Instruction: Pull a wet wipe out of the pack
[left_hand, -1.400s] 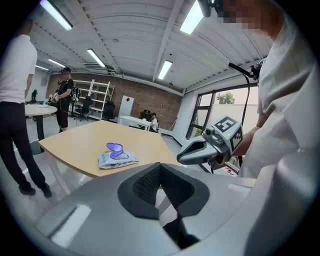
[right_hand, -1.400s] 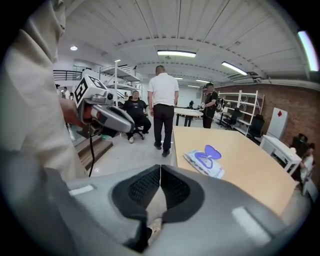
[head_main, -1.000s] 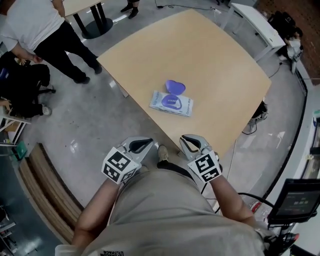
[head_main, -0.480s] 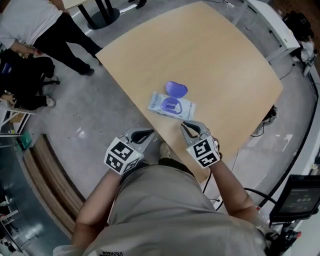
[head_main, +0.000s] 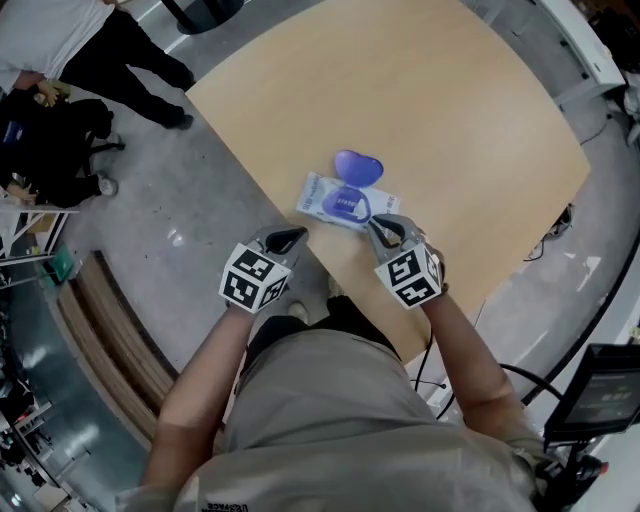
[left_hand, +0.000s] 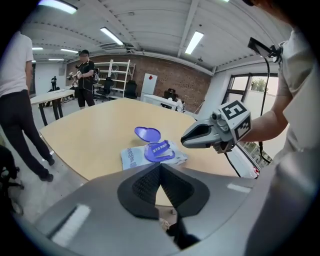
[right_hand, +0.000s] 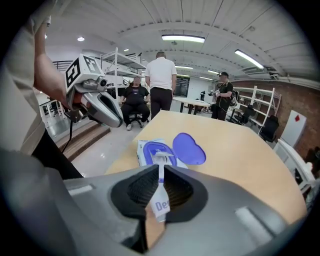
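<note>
The left gripper's (left_hand: 160, 166) ribbed black jaws are pressed together and hold nothing. The right gripper's (right_hand: 160, 169) jaws stand a narrow slit apart, clamping nothing. Only its own view shows blue print through that slit; the jaws hide the near end of the wet wipe pack (right_hand: 151, 150). The glossy pack lies on the pale wood-look table (head_main: 450, 120), its heart-shaped purple lid (right_hand: 189, 148) flipped open.

In the head view the right gripper (head_main: 377, 227) covers the near corner of the wipe pack (head_main: 313, 194). Through the narrow slit between its jaws only a sliver of the pack's print shows, perhaps "De". The table (head_main: 450, 120) and a bystander (head_main: 60, 35) are cut off by the top edge.
</note>
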